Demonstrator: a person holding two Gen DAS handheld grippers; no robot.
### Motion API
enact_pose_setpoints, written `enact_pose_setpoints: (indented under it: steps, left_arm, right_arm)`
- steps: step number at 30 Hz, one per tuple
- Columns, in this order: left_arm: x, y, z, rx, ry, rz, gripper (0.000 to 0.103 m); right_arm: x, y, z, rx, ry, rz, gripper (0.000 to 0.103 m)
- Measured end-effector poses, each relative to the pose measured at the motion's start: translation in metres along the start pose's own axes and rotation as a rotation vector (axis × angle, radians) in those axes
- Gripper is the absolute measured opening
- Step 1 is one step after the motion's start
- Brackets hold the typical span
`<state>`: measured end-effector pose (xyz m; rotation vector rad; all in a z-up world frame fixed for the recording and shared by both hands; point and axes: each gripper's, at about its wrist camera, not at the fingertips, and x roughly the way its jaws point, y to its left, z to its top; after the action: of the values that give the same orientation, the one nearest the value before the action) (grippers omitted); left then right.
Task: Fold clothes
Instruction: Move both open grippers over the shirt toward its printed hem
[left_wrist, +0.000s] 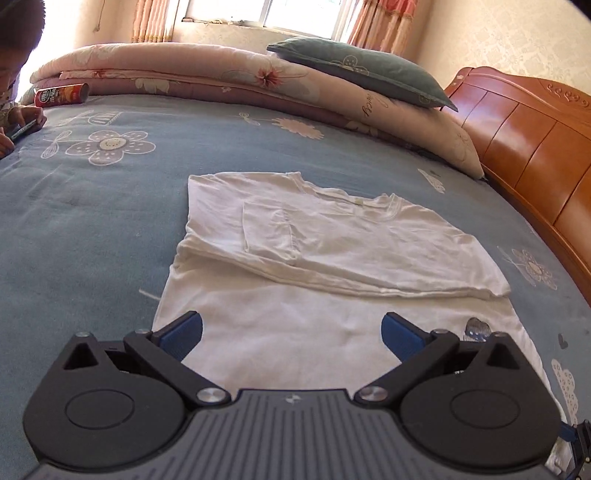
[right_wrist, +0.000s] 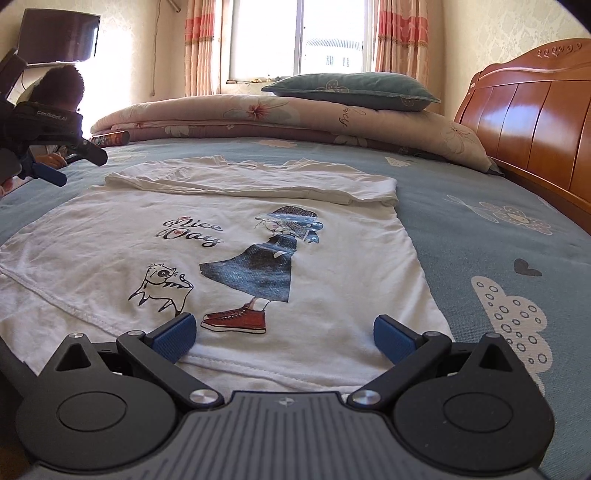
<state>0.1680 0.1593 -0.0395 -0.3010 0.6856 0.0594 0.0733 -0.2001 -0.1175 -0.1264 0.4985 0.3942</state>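
Both tongs (left_wrist: 291, 338) (right_wrist: 284, 338) wide over white shirt (left_wrist: 332, 243), printed front (right_wrist: 251, 266) only in right view

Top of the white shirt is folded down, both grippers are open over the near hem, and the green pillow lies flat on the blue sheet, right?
Not quite: the green pillow rests on the folded pink quilt, not the blue sheet; the right wrist view shows it. The rest holds: shirt top folded, left gripper and right gripper open.

Your two wrist views sit low and close over the bed (left_wrist: 92, 221), both facing the window (right_wrist: 299, 37); both share the shirt (left_wrist: 295, 258)
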Motion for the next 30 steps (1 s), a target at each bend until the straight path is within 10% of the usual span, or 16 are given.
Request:
enact_pose_setpoints:
  steps: [8,15,21,30]
  left_arm:
    - [0.061,0.06,0.01,-0.298,0.021,-0.089,0.102]
    - [0.038,0.05,0.007,-0.23,0.053,-0.02,0.102]
    - [0.015,0.014,-0.023,-0.154,0.128,-0.173,0.102]
    - [-0.018,0.017,-0.061,-0.138,0.158,-0.088,0.102]
  right_arm:
    - [0.001,0.0,-0.001,-0.001,-0.002,0.0,0.103]
    - [0.002,0.001,-0.002,0.0,-0.009,-0.003,0.103]
    - [0.002,0.001,-0.002,0.0,-0.01,-0.005,0.103]
    - [0.0,0.002,-0.003,0.001,-0.013,-0.009,0.103]
